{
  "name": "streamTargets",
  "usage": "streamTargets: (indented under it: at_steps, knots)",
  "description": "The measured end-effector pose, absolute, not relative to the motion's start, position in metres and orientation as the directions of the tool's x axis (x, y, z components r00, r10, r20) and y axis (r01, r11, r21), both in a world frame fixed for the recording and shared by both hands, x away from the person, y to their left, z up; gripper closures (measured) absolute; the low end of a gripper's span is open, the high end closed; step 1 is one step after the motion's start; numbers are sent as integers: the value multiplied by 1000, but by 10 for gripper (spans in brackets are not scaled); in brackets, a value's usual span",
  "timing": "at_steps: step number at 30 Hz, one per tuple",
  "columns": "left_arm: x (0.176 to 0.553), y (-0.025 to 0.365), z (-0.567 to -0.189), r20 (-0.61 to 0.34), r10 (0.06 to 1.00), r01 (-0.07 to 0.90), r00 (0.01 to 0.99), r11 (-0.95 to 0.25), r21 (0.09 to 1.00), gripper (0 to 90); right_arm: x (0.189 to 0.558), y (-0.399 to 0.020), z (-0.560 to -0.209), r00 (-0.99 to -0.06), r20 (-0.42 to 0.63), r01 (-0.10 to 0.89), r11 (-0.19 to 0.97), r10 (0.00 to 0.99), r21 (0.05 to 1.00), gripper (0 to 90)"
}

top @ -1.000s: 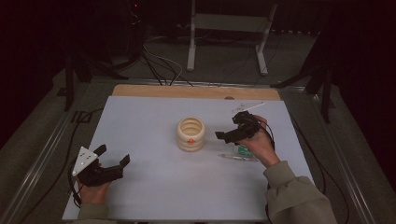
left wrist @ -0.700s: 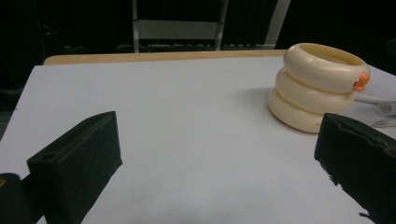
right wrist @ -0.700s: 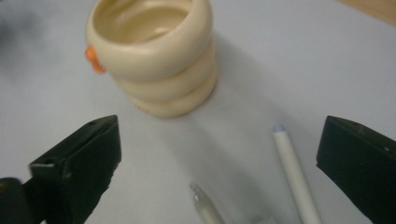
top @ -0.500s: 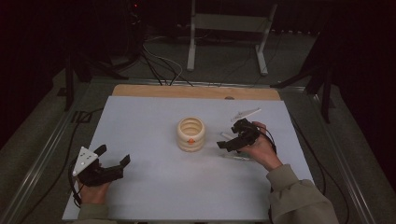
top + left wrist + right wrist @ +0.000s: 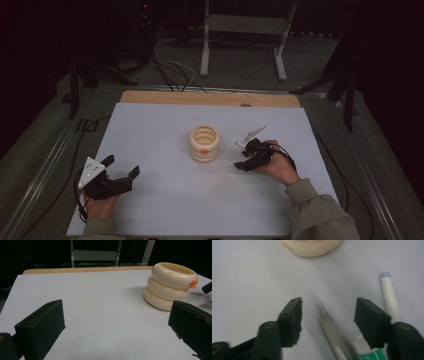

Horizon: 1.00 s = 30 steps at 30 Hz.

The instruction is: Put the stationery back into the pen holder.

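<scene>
Pens lie on the white table (image 5: 165,125) just right of the cream ringed holder (image 5: 204,143), and the right gripper (image 5: 246,163) is down over them. In the right gripper view a clear-barrelled pen (image 5: 331,333) sits between the two black jaws, its long axis running along the gripper's own line with the tip pointing away toward the holder. The jaws have just been closing and stand about half open, with a gap on each side of the barrel, so nothing is gripped yet. A white pen (image 5: 389,296) lies outside the far jaw, and a green-labelled one (image 5: 368,352) sits close against that jaw. The left gripper (image 5: 120,174) rests wide open and empty at the near left, well apart. The right hand is plainly the nearer; a cross-barrel pinch looks set up.
</scene>
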<state>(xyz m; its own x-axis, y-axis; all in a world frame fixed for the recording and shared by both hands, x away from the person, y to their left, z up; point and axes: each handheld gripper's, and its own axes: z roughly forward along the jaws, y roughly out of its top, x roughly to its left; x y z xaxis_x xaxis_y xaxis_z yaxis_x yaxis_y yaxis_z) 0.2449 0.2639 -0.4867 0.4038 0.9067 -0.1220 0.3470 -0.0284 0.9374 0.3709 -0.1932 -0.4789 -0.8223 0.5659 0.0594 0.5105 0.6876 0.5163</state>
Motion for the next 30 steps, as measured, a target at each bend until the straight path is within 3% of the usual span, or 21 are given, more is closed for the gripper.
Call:
streamTargets:
  at_steps: [9, 23, 27, 30]
  knots:
    - [245, 264, -487, -121, 906, 348, 404, -30, 937, 10, 373, -190, -489, -846, 82, 502, 733, 528, 459, 572]
    - [245, 264, -487, -122, 907, 349, 404, -29, 937, 10, 375, -183, -498, -857, 47, 486, 775, 513, 403, 642]
    - [245, 264, -487, -123, 907, 349, 402, -27, 937, 10, 374, -183, -497, -853, 30, 490, 782, 520, 384, 775]
    - [245, 264, -487, -124, 908, 350, 401, -26, 936, 10, 373, -181, -496, -849, 26, 499, 786, 527, 365, 804]
